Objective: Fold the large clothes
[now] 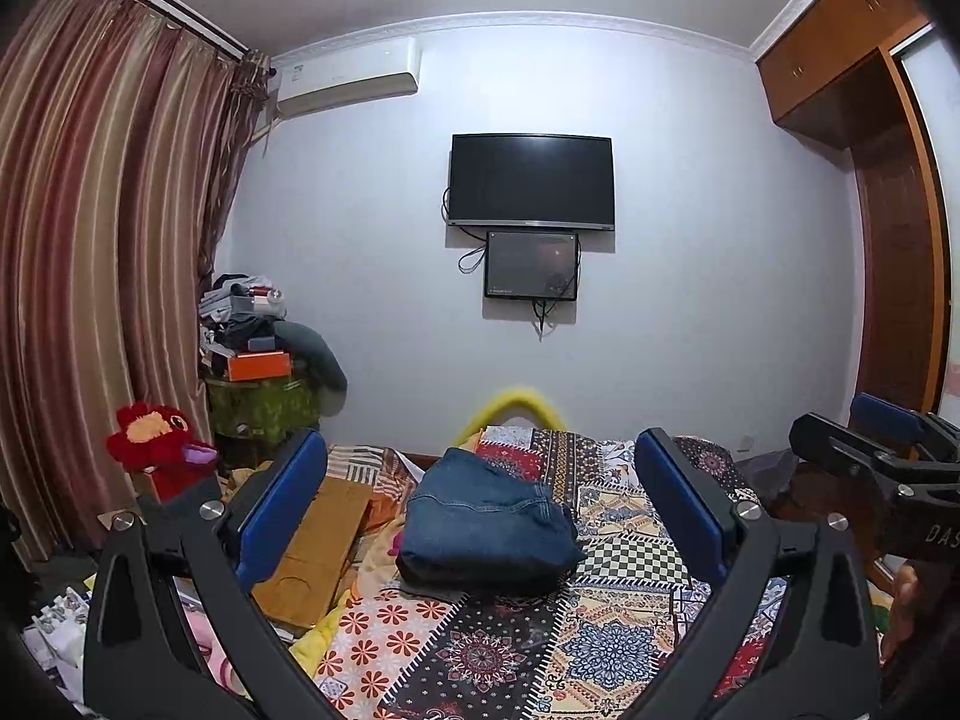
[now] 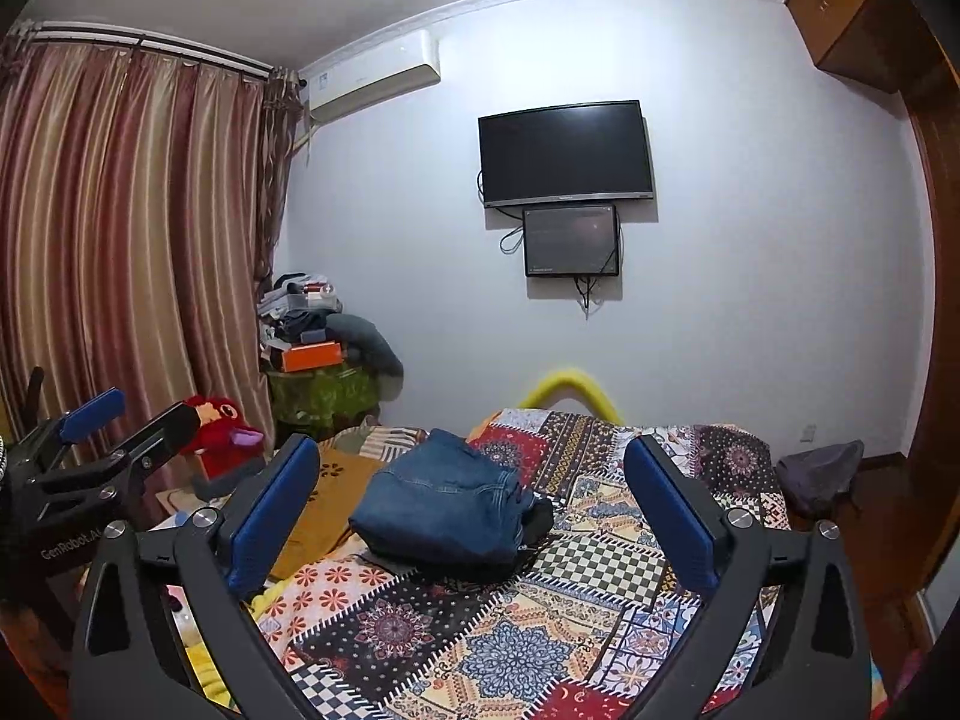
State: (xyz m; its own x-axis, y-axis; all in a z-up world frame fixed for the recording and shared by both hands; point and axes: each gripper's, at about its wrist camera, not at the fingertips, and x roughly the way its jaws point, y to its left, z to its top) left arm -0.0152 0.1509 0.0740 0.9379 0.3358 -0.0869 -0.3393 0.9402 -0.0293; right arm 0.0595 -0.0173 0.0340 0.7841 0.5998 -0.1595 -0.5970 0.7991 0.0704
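Left wrist: left tool (image 1: 480, 504) spread wide, empty, level above the bed (image 1: 624, 546). Folded jeans (image 1: 489, 525) lying mid-quilt, beyond the fingers. Right tool (image 1: 864, 450) poking in at right edge.

Right wrist: right tool (image 2: 471, 498) gaping too, nothing held; jeans (image 2: 447, 507) ahead, untouched. Left tool (image 2: 114, 432) at left edge, plus a grey bag (image 2: 819, 474) unseen in the other view.

Probably heavy, soft, floppy denim, not slippery; best pinched at the thick folded edge.

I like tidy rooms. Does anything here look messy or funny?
The folded jeans sit neatly on the patchwork bedspread. The pile on the green stand in the corner looks messy and lopsided.
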